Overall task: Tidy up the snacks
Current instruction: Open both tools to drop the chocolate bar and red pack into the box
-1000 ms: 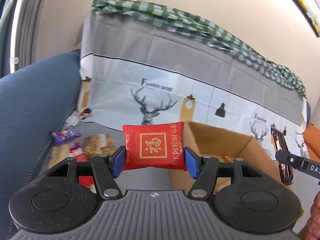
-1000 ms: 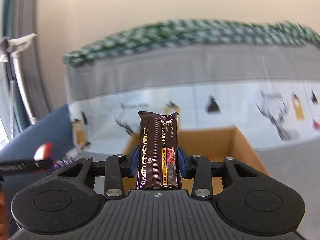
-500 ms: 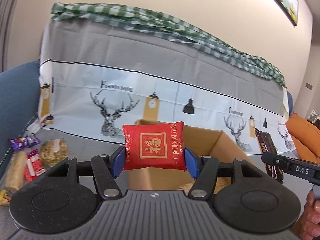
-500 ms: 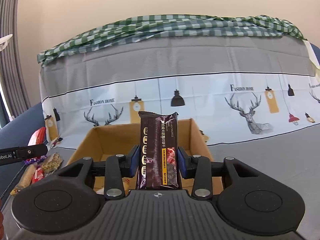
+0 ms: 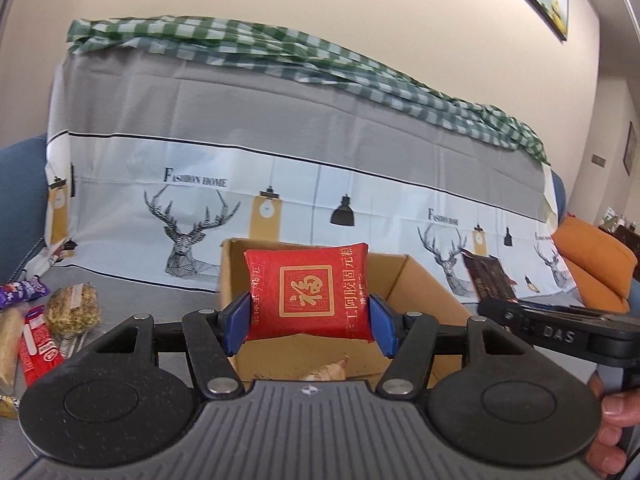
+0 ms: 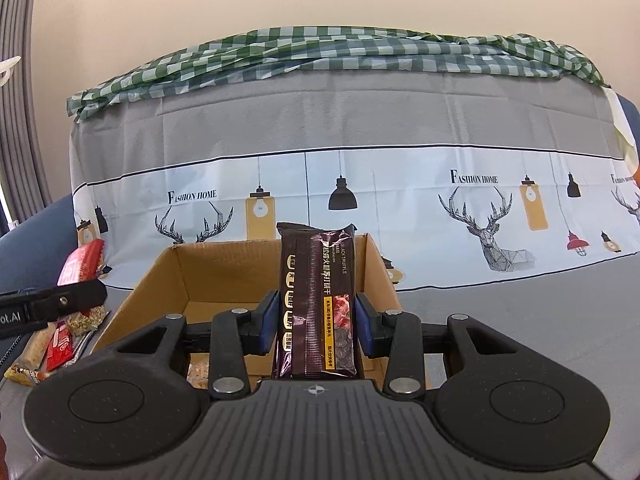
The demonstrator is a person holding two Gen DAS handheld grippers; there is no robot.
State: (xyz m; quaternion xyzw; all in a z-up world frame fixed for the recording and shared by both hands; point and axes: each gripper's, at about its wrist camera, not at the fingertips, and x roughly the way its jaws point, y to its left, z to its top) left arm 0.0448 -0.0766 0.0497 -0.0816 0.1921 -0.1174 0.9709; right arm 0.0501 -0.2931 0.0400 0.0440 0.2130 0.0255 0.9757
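Observation:
My left gripper (image 5: 307, 322) is shut on a red snack packet (image 5: 307, 290) with gold characters, held upright over the near wall of an open cardboard box (image 5: 424, 284). My right gripper (image 6: 316, 324) is shut on a tall dark brown cracker packet (image 6: 318, 304), standing upright in front of the same cardboard box (image 6: 160, 280). A few small snacks lie on the box floor. In the left wrist view the right gripper (image 5: 560, 330) and its dark packet (image 5: 486, 278) show at the right, with fingers of a hand (image 5: 614, 432) below.
Loose snacks lie on the grey cover left of the box: a purple wrapper (image 5: 22, 292), a seed cake (image 5: 74, 310), a red bar (image 5: 38, 344). A sofa back draped with a deer-print cloth (image 5: 280, 184) and a green checked cloth (image 6: 340, 50) rises behind. An orange cushion (image 5: 592, 264) sits far right.
The left gripper has swung right with the red packet, so the box now sits straight ahead and the loose snacks have slid to the left edge. The right view has steadied on the box.

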